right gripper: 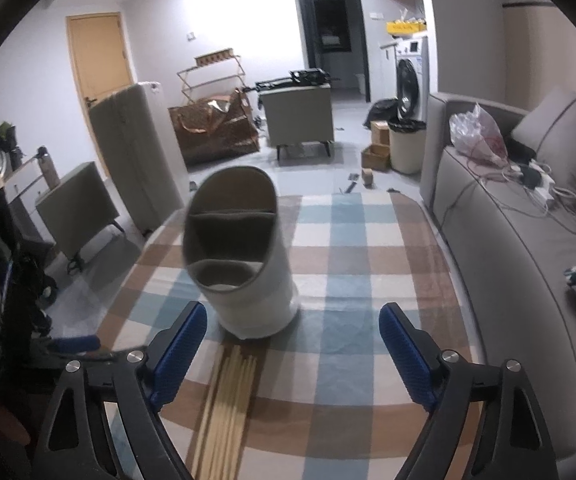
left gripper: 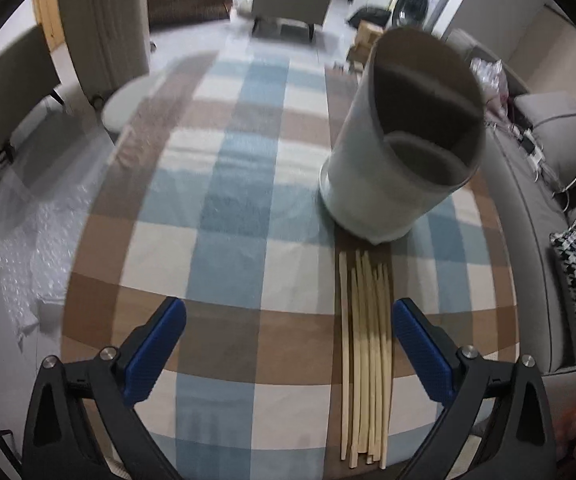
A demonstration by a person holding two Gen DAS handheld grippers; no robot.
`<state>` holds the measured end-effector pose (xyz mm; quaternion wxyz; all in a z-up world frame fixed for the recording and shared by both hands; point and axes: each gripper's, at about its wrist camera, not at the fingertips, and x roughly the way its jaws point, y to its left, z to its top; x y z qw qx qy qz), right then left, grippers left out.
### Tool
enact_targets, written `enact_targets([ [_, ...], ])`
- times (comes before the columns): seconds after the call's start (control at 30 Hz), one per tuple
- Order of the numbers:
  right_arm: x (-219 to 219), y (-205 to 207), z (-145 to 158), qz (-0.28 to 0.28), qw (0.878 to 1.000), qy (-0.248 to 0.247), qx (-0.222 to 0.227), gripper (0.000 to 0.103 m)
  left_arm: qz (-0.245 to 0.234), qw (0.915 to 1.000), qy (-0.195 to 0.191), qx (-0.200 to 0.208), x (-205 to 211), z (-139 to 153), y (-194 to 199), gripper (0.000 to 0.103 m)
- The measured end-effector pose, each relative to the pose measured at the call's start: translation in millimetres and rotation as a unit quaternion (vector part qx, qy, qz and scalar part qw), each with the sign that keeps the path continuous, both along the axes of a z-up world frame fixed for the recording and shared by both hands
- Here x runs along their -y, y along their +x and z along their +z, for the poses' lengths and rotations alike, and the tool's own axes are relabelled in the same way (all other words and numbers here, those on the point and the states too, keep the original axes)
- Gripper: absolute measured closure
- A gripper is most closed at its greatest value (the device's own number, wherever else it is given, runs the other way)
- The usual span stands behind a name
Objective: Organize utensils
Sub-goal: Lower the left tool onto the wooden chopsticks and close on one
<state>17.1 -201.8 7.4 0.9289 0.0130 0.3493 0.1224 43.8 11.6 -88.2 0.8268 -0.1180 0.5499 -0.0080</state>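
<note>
Blue-padded fingers of the left hand-held gripper [left gripper: 289, 320] frame the near edge of the left wrist view, spread wide with nothing between the pads. A bundle of pale wooden chopsticks [left gripper: 363, 356] lies lengthwise on the bench [left gripper: 228, 320], just inside the right finger, its far ends close to the base of the utensil holder [left gripper: 391, 184]. That holder is a pale cylinder with a slanted rim and a dark divided interior, both compartments empty. Checked cloth in blue, brown and white covers the bench; the left half is free surface up to the rounded far edge.

Right wrist view: the right hand-held gripper [right gripper: 292, 322] is likewise wide open and empty. Chopsticks [right gripper: 228, 404] run beside its left finger; the utensil holder [right gripper: 244, 264] stands beyond them. A grey sofa [right gripper: 507, 240] borders the right bench edge. No legible writing.
</note>
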Motion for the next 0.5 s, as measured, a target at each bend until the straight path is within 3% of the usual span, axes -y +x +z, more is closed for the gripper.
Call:
enact_targets([
  [0.13, 8.8, 14.9, -7.9, -0.013, 1.000, -0.002, -0.019, 0.020, -0.012, 0.9995, -0.002, -0.028, 10.4, -14.1, 11.9, 0.006],
  [0.2, 13.0, 21.1, -11.5, -0.017, 0.999, 0.001, -0.029, 0.020, -0.016, 0.9991, 0.017, -0.035, 18.0, -22.2, 19.5, 0.006],
  [0.37, 18.4, 24.5, -15.7, -0.017, 0.999, 0.001, -0.042, 0.021, -0.022, 0.9973, 0.024, -0.065, 26.8, -45.0, 32.7, 0.021],
  [0.5, 21.7, 24.6, -13.1, -0.011, 0.999, 0.006, -0.042, 0.021, -0.013, 0.9978, 0.023, -0.062, 30.2, -46.1, 37.8, 0.021],
])
